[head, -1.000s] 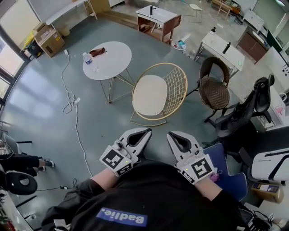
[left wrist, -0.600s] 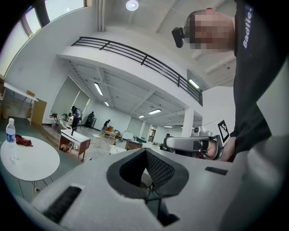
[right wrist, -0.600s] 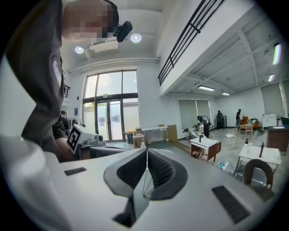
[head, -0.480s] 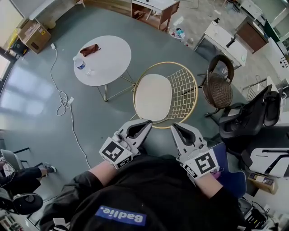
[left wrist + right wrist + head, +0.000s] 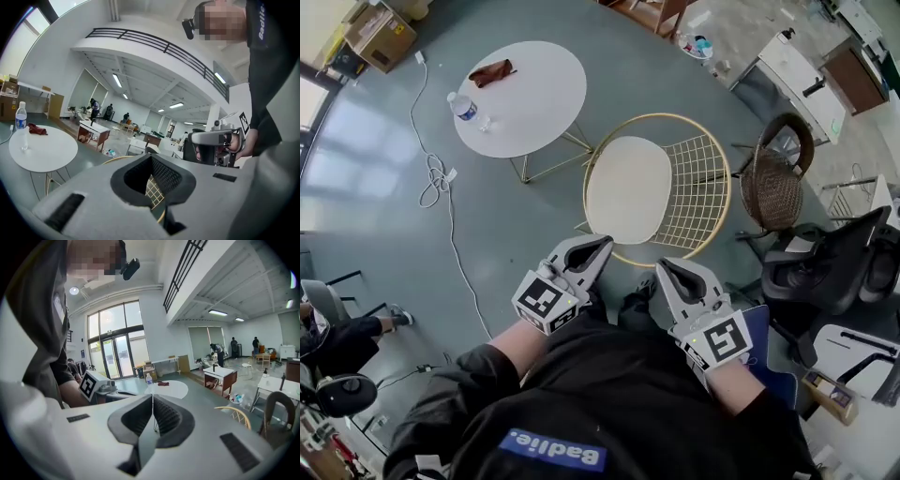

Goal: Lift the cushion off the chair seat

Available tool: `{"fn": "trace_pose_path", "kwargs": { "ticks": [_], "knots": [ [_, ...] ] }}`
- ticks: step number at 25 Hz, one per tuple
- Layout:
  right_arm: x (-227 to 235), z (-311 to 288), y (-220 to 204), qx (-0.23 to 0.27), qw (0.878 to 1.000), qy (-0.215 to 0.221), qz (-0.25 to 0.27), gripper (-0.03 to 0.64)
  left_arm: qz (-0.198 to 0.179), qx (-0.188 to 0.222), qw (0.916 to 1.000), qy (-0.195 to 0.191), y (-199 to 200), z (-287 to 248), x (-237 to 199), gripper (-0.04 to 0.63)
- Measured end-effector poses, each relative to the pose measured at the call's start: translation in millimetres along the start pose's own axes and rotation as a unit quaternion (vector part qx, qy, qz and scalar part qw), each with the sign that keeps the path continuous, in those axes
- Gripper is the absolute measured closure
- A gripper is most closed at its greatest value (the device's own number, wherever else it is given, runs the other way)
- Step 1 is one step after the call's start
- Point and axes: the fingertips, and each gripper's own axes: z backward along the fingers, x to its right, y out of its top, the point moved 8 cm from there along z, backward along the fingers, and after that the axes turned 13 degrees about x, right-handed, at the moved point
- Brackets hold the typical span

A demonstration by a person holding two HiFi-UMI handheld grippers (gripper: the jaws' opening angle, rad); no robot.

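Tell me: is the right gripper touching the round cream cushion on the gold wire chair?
Apart. Head view: gold wire chair mesh shows between right gripper and round cream cushion.

The floor [image 5: 384, 244] is smooth grey-green, with pale patches of daylight along its left side. A round white bench [image 5: 539, 103] stands on thin metal legs; a water bottle [image 5: 461, 107] stands at its left edge and a brown cloth [image 5: 492, 72] lies near its far edge. A white cable [image 5: 439, 186] trails in loops across the floor beside it. A cardboard box [image 5: 380, 33] sits in the far left corner. To the right are a brown wicker chair [image 5: 773, 187], a black office chair [image 5: 825, 272] and a white desk [image 5: 792, 66]. Tall windows [image 5: 115, 357] fill one wall. A black balcony railing [image 5: 150, 42] runs overhead, with strip lights [image 5: 117, 80] beneath it.
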Motion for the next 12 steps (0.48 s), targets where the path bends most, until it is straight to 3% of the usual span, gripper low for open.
{"fn": "trace_pose_path", "kwargs": {
  "ticks": [8, 12],
  "knots": [
    [29, -12, -44, -0.038, 0.998, 0.037, -0.016, 0.589, 0.033, -0.035, 0.9942, 0.096, -76, 0, -52, 0.595],
    [39, -23, -65, -0.055, 0.998, 0.034, -0.015, 0.589, 0.042, -0.052, 0.9901, 0.123, -115, 1, -88, 0.595]
  ]
}}
